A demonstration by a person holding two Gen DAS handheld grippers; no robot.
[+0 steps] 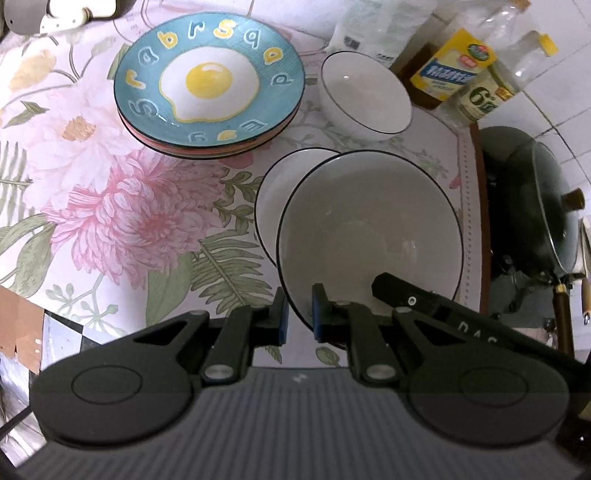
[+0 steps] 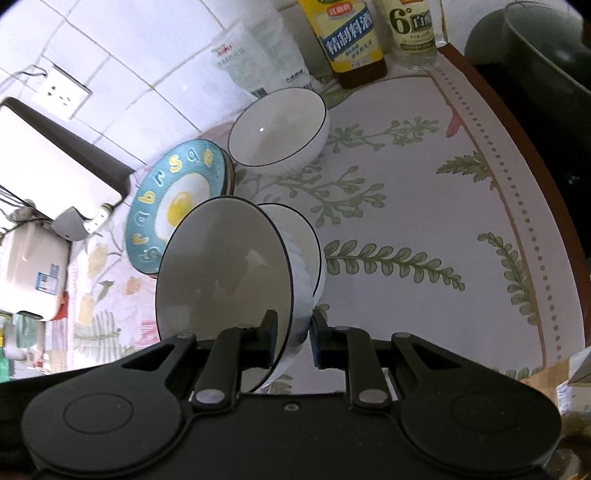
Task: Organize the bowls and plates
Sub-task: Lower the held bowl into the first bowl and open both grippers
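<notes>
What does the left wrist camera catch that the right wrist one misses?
Left wrist only: the dark lidded wok past the table's edge. Right wrist only: the white wall socket and the white rice cooker. Both: the blue fried-egg plate, the black-rimmed white bowl held by its rim, the yellow-labelled bottle.

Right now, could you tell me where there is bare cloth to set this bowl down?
The widest free patch is the fern-print tablecloth between the held bowl and the table's right edge. Another is the pink-flower stretch in front of the egg plate stack. It is crowded at the back: lone bowl, bottles, bag.
</notes>
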